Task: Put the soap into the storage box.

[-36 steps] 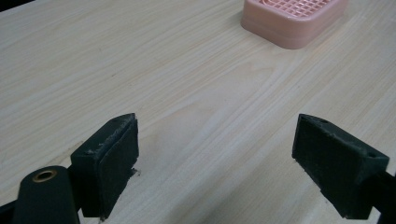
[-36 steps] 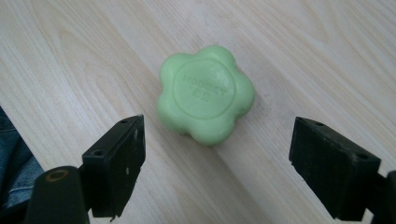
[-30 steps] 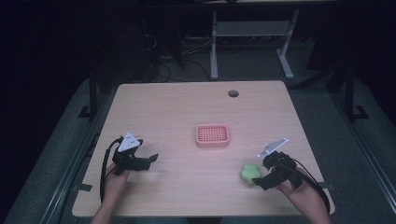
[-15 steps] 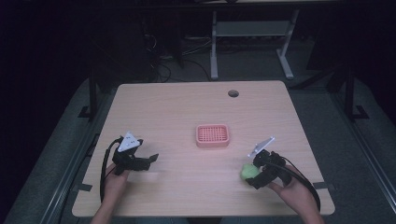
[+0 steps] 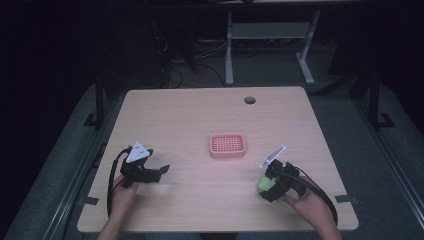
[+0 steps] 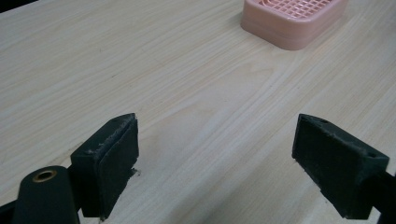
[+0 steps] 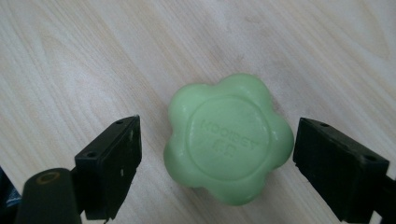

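Near the pink slatted plastic soap dish (image 5: 227, 145), toward the person's right, a green flower-shaped soap bar (image 7: 229, 137) lies flat on the pale wooden worktop (image 5: 200, 115). The right hand-held gripper (image 7: 217, 158) brackets it, jaws spread, not touching. The left hand-held gripper (image 6: 217, 161) rests agape, well apart from the dish.

Table (image 5: 180, 120): I see a light wood-grain top with rounded corners, lit brighter than everything around it.
Cable hole (image 5: 249, 100): a round dark grommet near the far edge, right of centre.
Floor (image 5: 350, 125): grey carpet on both sides of the table, as far as I can make out.
Far furniture: a pale metal desk frame (image 5: 270, 45) stands beyond the table, legs splayed on the floor.
Cables (image 5: 175, 55): I see a loose tangle on the floor behind the table.
Light: the room is dark; the far background fades to black.
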The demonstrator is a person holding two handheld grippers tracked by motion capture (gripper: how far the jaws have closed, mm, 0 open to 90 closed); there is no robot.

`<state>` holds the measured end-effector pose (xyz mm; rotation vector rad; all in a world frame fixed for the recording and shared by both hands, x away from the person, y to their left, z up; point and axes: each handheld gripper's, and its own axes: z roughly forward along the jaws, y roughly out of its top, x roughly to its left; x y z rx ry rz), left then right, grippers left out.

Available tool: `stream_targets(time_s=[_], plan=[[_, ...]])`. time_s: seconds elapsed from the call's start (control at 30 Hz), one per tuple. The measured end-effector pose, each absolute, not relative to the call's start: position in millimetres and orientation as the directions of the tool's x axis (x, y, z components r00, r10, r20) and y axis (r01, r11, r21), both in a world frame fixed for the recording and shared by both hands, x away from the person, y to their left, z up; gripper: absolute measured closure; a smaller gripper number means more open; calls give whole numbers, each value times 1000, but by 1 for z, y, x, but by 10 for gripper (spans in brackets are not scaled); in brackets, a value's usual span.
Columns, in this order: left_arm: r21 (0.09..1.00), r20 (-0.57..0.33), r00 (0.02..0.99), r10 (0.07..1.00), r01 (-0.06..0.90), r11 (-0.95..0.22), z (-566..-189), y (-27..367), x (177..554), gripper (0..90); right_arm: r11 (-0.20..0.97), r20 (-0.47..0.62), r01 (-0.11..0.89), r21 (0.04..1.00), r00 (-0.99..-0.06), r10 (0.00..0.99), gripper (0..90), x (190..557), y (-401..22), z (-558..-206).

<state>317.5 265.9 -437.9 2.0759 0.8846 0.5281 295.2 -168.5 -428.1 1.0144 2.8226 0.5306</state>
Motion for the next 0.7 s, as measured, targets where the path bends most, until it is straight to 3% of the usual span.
stream_targets(time_s=[0.7], plan=[[805,61,668,741,407,-433,-438,266,317,144,727,2,618,300,-762,647,159,302,-162,-439]])
